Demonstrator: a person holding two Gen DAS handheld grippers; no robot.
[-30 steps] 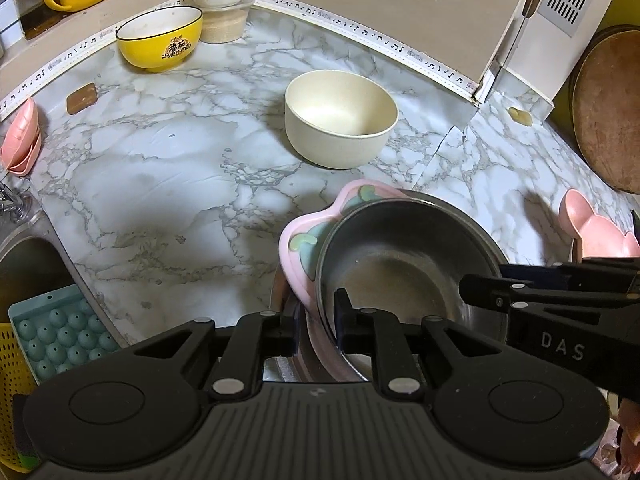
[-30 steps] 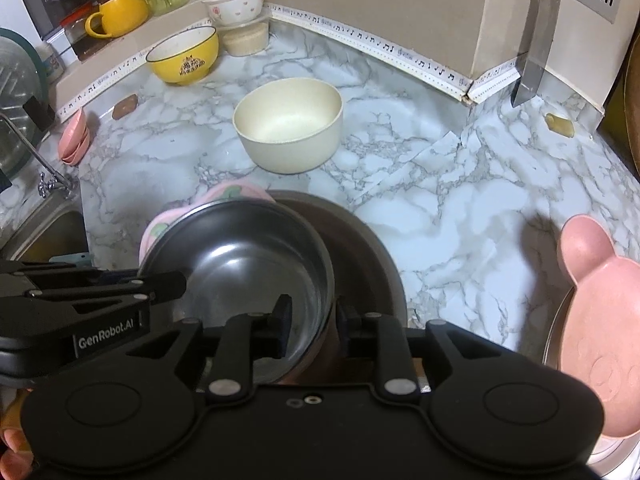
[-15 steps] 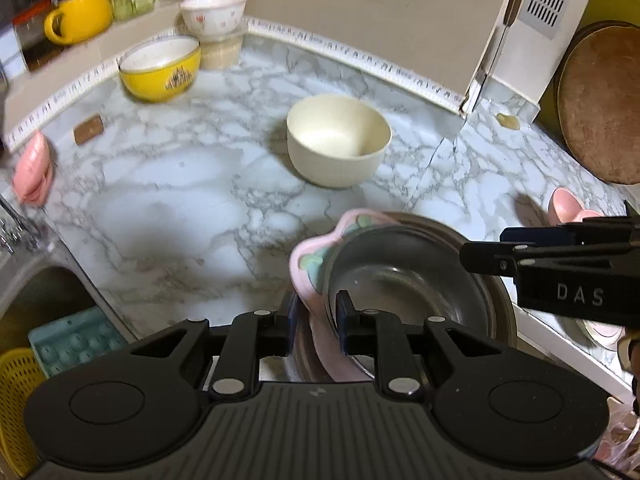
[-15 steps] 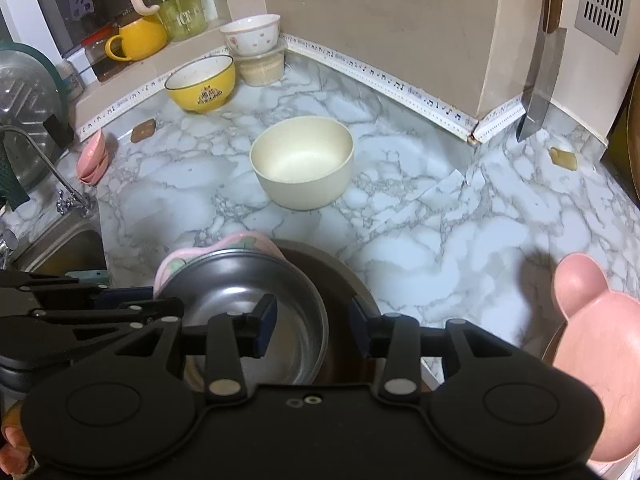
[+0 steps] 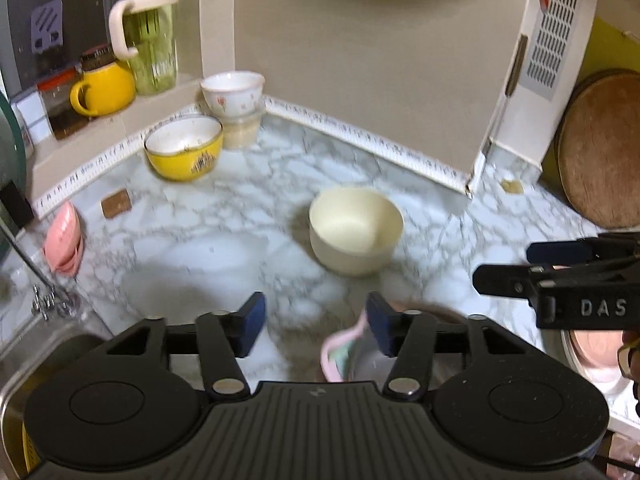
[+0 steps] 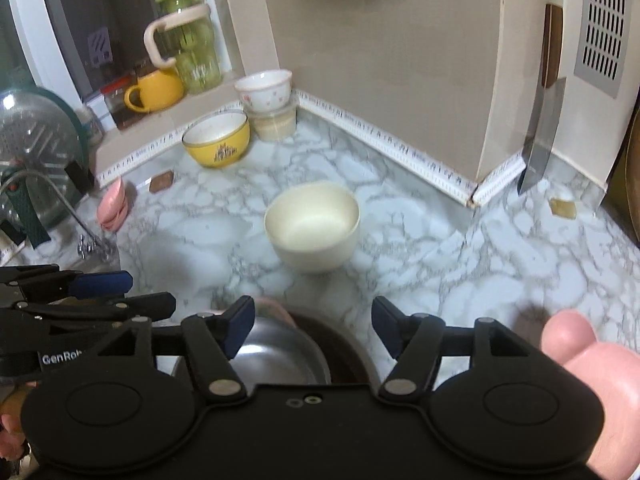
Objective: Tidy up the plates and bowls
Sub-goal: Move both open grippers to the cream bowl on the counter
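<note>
My left gripper [image 5: 316, 326] is open and empty, raised above the counter. My right gripper [image 6: 313, 326] is open and empty too. Just below them a steel bowl [image 6: 276, 354] sits stacked on a pink flower-shaped plate [image 5: 340, 350] and a dark plate [image 6: 344, 354]; the grippers hide most of the stack. A cream bowl [image 5: 354, 236] stands on the marble counter beyond, also in the right wrist view [image 6: 312, 226]. A yellow bowl [image 5: 184, 152] and a white floral bowl [image 5: 232, 92] on a plastic tub stand at the back. A pink bear-shaped plate [image 6: 592, 364] lies at the right.
Small pink dishes [image 5: 64, 244] lie by the sink tap [image 5: 48, 300] at the left. A yellow mug [image 5: 104, 88] and green jug [image 5: 152, 44] stand on the ledge. A cleaver [image 6: 544, 136] hangs on the right wall. A round wooden board [image 5: 600, 148] leans at far right.
Both grippers have opened, let go of the stacked dishes and pulled up and back. The stack stays on the counter.
</note>
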